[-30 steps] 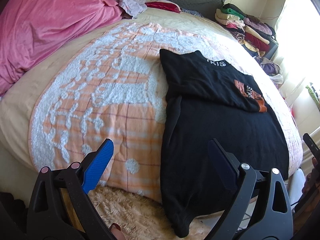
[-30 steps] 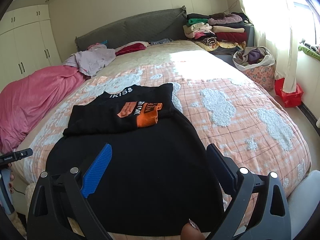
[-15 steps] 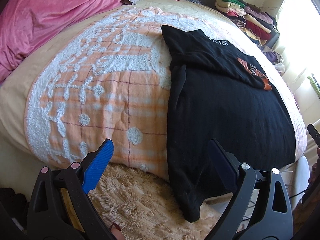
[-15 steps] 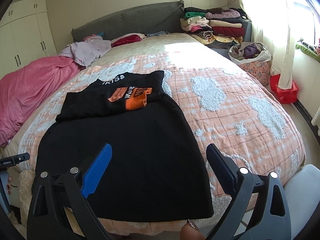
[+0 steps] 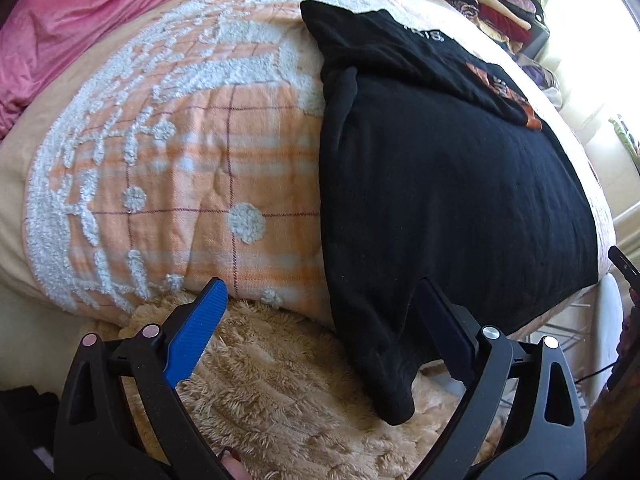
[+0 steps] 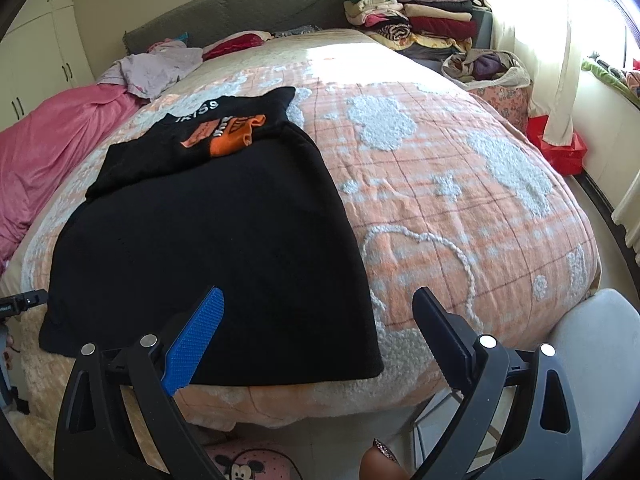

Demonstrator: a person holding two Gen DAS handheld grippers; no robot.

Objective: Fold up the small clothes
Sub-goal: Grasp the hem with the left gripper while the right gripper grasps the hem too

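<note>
Through my left wrist camera, my left tongs (image 5: 320, 312) stand wide apart along the bottom of the frame and hold nothing. One blue-padded finger sits lower left, the dark one lower right. Between and above them a black sweater (image 5: 440, 184) fills the right half of the picture, spread flat on the bed. Its upper part is folded down over the body, with white letters and an orange patch (image 5: 516, 100) showing near the upper right. One lower corner of the sweater droops off the bed edge over a beige shaggy rug (image 5: 280, 380) at bottom centre. The orange checked bedspread (image 5: 180, 152) with white tufted shapes takes the left half, and a pink blanket (image 5: 80, 12) lies in the upper left.

Through my right wrist camera, my right tongs (image 6: 316, 308) also gape wide and empty at the bottom of the frame. The same sweater (image 6: 208, 240) lies in the centre left, its hem near the foot of the bed just above the blue finger, the folded top with its orange patch (image 6: 228, 136) further up. A stack of folded clothes (image 6: 412, 12) sits at the upper right, and a laundry basket (image 6: 500, 84) stands just below it beside the bed.
</note>
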